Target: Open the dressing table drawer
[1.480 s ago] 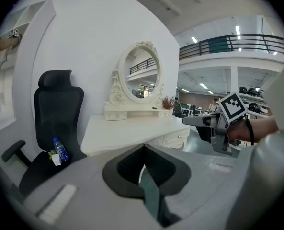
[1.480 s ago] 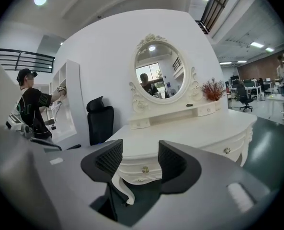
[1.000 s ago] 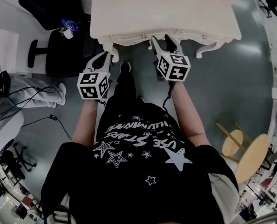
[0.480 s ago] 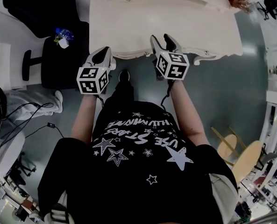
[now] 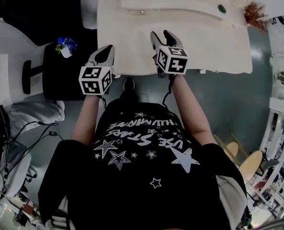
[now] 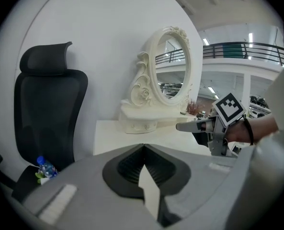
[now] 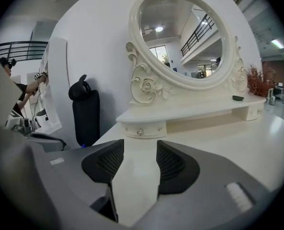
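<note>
- Dressing table (image 5: 218, 51) fills the upper middle of the head view. It is cream-white, and its flat surface lies bare ahead of both claws.
- A small drawer (image 7: 140, 128) with a round knob sits in the raised shelf under the oval mirror (image 7: 180, 37). It shows at the centre of the right gripper view, straight beyond that claw's gap, and its front looks flush with the shelf.
- In the head view the table's lower front is hidden beneath its own top.
- The right claw (image 5: 162, 34) hangs over the surface near its front edge, just above the centre of the frame. Its jaws stand moderately apart, and only the white surface shows between them.
- The left claw (image 5: 107, 51) is to the left of it in the frame, at the table's left front corner. Its jaws are pressed together at the tips and hold nothing.
- A black office chair (image 5: 36, 6) stands at the upper left of the frame.
- A water bottle (image 5: 65, 43) rests on a dark seat just beside the table's left side.
- A reddish dried plant (image 5: 254, 13) sits at the upper right, with a small dark object (image 5: 221, 8) near it on the shelf.
</note>
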